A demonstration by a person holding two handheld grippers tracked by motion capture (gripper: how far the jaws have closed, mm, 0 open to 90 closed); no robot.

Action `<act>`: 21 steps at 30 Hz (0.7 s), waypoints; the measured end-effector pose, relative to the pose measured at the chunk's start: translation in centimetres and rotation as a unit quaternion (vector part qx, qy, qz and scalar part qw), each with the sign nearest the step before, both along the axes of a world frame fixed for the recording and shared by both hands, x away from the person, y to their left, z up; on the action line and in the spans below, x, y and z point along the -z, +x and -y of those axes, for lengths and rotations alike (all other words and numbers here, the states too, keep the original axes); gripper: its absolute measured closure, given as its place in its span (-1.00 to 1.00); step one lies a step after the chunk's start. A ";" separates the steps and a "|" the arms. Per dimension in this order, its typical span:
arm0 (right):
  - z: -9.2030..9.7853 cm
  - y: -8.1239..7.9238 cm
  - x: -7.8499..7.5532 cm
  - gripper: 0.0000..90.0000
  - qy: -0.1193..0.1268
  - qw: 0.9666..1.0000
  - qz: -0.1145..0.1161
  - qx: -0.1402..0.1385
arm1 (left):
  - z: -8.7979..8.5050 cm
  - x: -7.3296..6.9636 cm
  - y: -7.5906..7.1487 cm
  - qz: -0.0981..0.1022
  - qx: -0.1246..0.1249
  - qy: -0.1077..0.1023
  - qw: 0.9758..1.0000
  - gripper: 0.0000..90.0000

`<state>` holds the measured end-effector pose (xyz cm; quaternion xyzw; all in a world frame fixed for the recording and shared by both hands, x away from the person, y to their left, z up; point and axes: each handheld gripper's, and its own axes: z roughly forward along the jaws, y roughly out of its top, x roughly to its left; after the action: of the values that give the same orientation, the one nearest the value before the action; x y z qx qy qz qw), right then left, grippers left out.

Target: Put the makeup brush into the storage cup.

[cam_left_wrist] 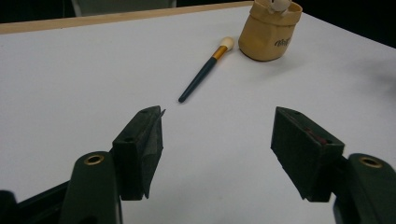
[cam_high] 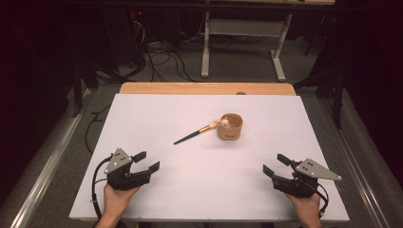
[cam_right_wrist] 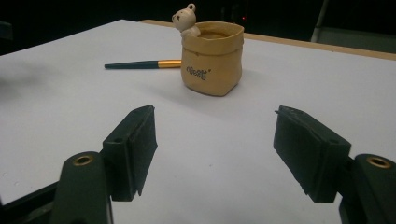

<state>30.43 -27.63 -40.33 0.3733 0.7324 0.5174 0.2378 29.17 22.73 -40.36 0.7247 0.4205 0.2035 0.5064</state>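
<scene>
With both my left gripper point(cam_high: 146, 161) and right gripper point(cam_high: 275, 165) gaping empty at the frame's bottom, the brush point(cam_high: 196, 133) lying centre-frame against the pot point(cam_high: 230, 126) could roll away if I pinch its thin handle off-centre.

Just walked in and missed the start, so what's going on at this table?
A person sits at a white table with a two-finger gripper in each hand. The left gripper and right gripper both rest near the front edge, fingers open and holding nothing. In the middle lies a makeup brush with a dark handle, its bristle end beside a tan sack-shaped pot with a small bear figure at its rim. Nothing is being touched yet.
</scene>
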 end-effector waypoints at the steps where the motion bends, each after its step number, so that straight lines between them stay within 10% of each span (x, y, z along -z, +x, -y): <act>1: 0.0 0.0 0.0 -0.30 0.000 1.000 0.000 0.000 | 0.0 0.0 0.0 0.001 0.001 0.000 1.000 -0.23; 21: 0.0 0.1 0.0 -0.30 0.001 1.000 -0.001 -0.002 | 0.2 -1.1 0.3 0.006 0.009 -0.013 1.000 -0.24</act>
<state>30.49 -27.63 -40.36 0.3725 0.7327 0.5184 0.2359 29.47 22.55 -39.30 0.7205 0.4138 0.1982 0.5199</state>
